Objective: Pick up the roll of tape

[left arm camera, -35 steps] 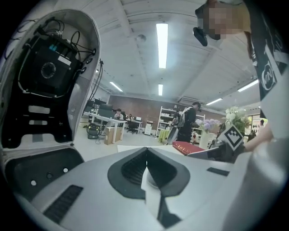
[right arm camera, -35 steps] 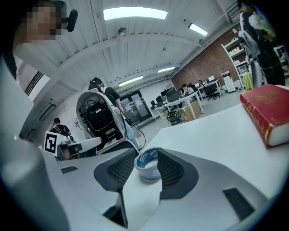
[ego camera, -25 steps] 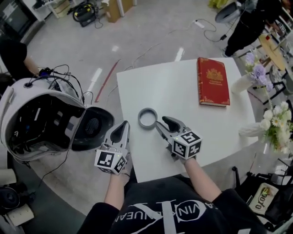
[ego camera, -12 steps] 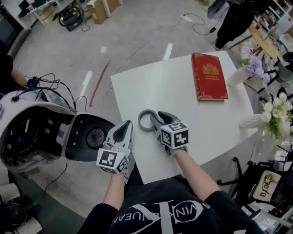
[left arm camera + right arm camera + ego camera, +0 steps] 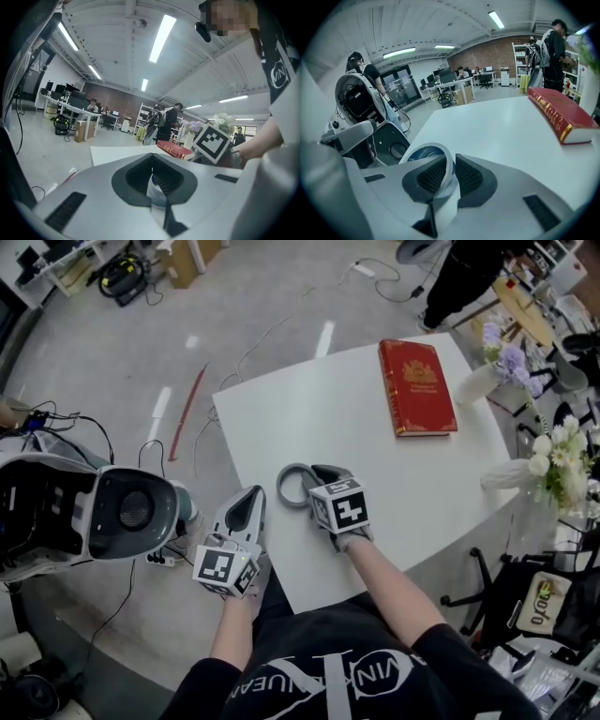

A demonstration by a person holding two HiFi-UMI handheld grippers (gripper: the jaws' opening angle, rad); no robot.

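So the tape (image 5: 284, 491) is pinched by its wall in the right gripper (image 5: 317, 480), whose jaws have just been closed on it. It's near the table's (image 5: 394, 484) left edge, with the ring left of the jaws. The left gripper (image 5: 248, 504) is held shut and empty.

A second ago the right tongs (image 5: 319, 474) stood on the person's side of the roll of tape (image 5: 283, 493), jaws wide, tips only at its near rim. They have since come forward and down over the right side of the roll, and the jaws have just been closing. Now the wall of the roll stands between the pads, which press on it. The left tongs (image 5: 249, 501) have turned a little toward the roll, away from the white machine (image 5: 167, 512).
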